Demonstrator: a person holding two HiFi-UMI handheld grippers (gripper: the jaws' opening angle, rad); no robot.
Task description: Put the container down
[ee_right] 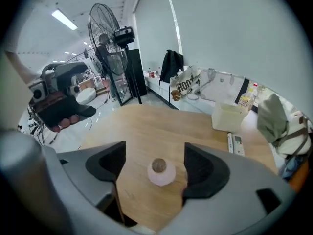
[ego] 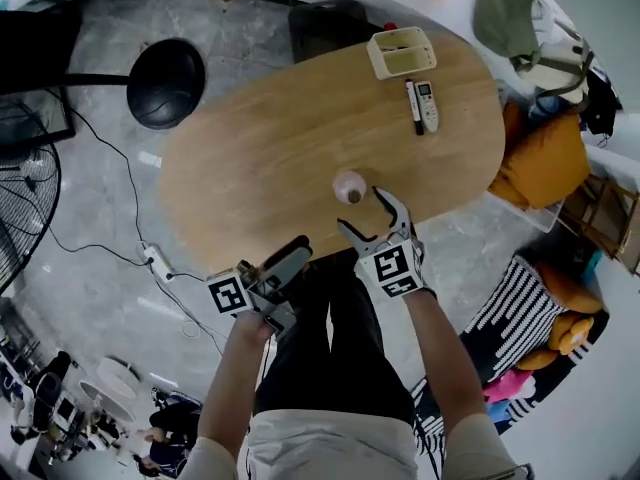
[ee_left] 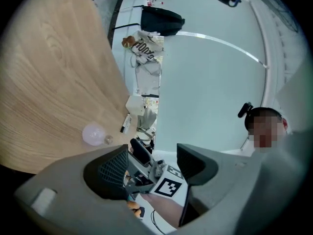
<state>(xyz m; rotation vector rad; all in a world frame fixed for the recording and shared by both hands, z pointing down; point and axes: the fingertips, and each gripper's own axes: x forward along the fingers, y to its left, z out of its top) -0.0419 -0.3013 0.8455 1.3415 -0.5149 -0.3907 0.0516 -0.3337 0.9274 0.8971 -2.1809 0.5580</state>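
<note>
Container [ego: 349, 187], a small pink round-bodied one w/ a brown cap, lies on the wooden tabletop [ego: 260, 138], nearer the person's edge than the far one. It seems to be on its side, cap toward the person. Judged from that, the put-down is as good as done.

R gripper [ego: 362, 211]: jaws wide apart, nothing held. Container sits just ahead of them and centred in the gap, apart from both pads as far as the right gripper view shows.

L gripper [ego: 285, 266]: jaws also apart and empty, hanging off the tabletop's near edge, out of the way.

Risks, my read:
- Round body on its side, so it'll prob. roll w/ any nudge. No stop btw it and the near edge, so a push that way could send it onto the floor.
- Likeliest cause is a jaw tip clipping it if the R gripper backs off skewed or drops. Straight back and up looks safest.
- Remote [ego: 427, 105], marker [ego: 413, 106] and cream tray [ego: 400, 52] are well apart, so no hazard there.
</note>
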